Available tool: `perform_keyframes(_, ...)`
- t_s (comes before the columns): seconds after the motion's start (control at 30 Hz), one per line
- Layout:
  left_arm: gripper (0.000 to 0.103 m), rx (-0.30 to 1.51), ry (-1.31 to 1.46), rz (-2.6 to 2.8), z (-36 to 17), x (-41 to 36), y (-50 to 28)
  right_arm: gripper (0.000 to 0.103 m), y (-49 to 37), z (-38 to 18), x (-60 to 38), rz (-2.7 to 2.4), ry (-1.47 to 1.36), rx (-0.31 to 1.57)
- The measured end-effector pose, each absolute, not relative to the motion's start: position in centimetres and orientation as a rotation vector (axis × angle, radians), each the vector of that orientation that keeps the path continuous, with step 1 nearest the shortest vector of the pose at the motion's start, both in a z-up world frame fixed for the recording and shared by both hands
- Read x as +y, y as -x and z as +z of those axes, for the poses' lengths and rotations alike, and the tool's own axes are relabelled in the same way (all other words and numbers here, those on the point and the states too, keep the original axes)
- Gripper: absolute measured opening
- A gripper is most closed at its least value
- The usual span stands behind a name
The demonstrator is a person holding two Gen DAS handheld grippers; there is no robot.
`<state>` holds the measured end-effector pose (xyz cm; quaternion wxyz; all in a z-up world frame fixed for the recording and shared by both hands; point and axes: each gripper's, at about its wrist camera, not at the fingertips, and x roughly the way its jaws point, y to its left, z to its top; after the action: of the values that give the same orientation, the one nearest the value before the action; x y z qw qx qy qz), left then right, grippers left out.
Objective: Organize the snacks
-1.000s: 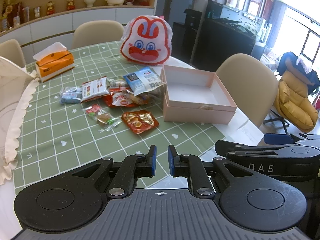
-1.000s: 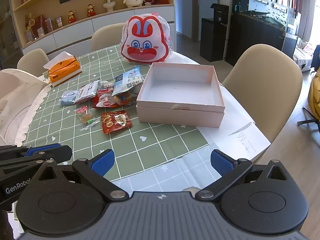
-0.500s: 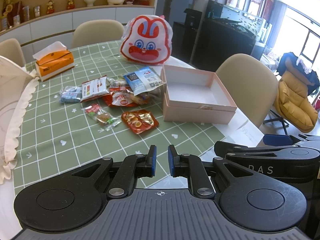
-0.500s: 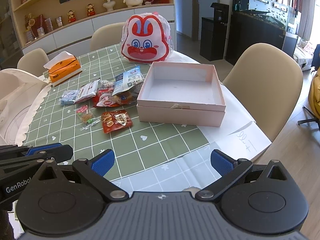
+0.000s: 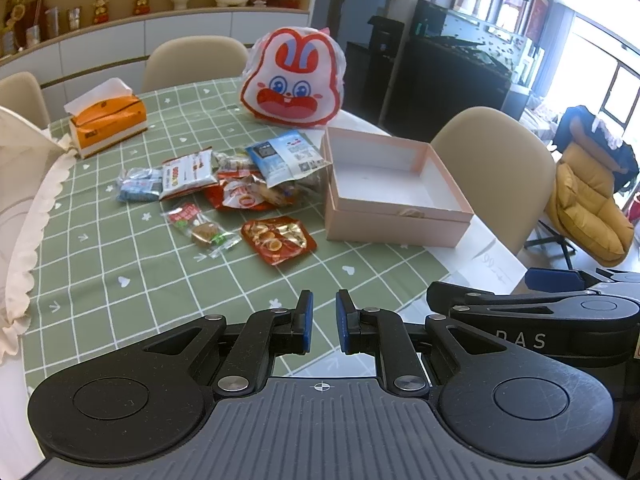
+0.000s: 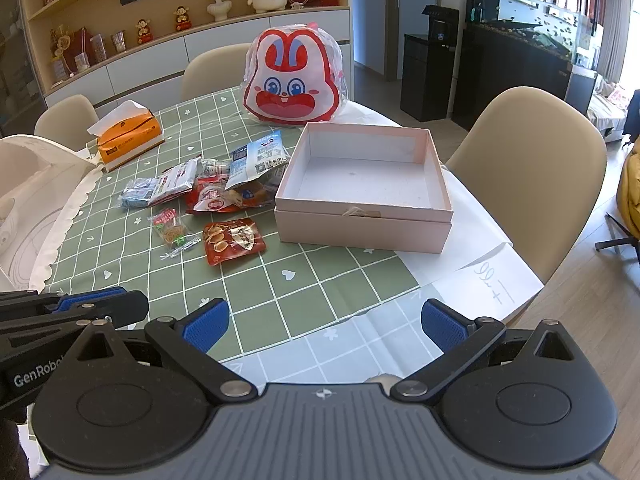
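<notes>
Two views: left wrist first, then right wrist.
Left view, tool: the left tool (image 5: 321, 322) hangs above the worktop's (image 5: 132, 268) near edge, its blue pads narrow with only a slim gap, gripping nothing.
Left view, snacks: several packets lie loose in the middle of the worktop; a red packet (image 5: 278, 239) sits nearest, a clear-wrapped sweet (image 5: 200, 230) just beside it, and a blue-and-white packet (image 5: 286, 156) leans over the heap by the box.
Left view, box: a pink box (image 5: 394, 222) stands open and bare inside toward the right edge, likely set there to receive the packets.
Right view, tool: the right tool (image 6: 325, 326) is spread wide and holds nothing, probably readied for a flat packet.
Right view, snacks: the red packet (image 6: 233, 240) lies apart from the box (image 6: 362, 232), clear of the others, so it looks the easiest first pick.
Right view, background: a rabbit-face bag (image 6: 294, 80) stands upright at the far edge; a tissue box (image 6: 128, 140) sits toward the far left corner.
Progress: nothing is boxed yet.
</notes>
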<state>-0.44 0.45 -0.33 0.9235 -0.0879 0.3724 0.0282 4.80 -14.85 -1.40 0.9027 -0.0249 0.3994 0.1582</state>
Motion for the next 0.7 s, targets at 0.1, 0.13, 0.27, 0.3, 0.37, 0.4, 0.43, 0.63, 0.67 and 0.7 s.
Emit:
perform_keyframes(0.1,0.017,0.765,0.181,0.057,-0.32,0.47,0.43,0.102,-4.8,-1.46,-14.88,0.326,0.051,0.828)
perform_keyframes(0.13,0.017,0.764,0.181,0.057,-0.34,0.45,0.44,0.103,-4.79,-1.47,-14.88,0.325,0.051,0.828)
perform_keyframes(0.27,0.017,0.766,0.186,0.056,-0.39,0.45,0.43,0.103,-4.78,-1.49,-14.88,0.325,0.051,0.83)
perform_keyframes(0.3,0.017,0.767,0.188,0.057,-0.44,0.49,0.44,0.103,-4.78,-1.51,-14.89,0.325,0.051,0.831)
perform_keyframes(0.37,0.017,0.77,0.193,0.057,-0.46,0.69,0.41,0.102,-4.77,-1.59,-14.92,0.324,0.05,0.832)
perform_keyframes(0.4,0.017,0.771,0.195,0.058,-0.53,0.68,0.41,0.102,-4.78,-1.6,-14.92,0.325,0.05,0.831)
perform_keyframes(0.43,0.017,0.772,0.198,0.058,-0.49,0.86,0.43,0.103,-4.78,-1.61,-14.91,0.325,0.051,0.831)
perform_keyframes(0.63,0.017,0.779,0.209,0.061,-0.6,1.11,0.43,0.102,-4.75,-1.63,-14.87,0.325,0.052,0.831)
perform_keyframes(0.67,0.017,0.779,0.21,0.062,-0.58,1.19,0.38,0.102,-4.75,-1.64,-14.87,0.325,0.052,0.831)
perform_keyframes(0.7,0.017,0.78,0.212,0.063,-0.6,1.23,0.35,0.102,-4.77,-1.67,-14.88,0.325,0.052,0.831)
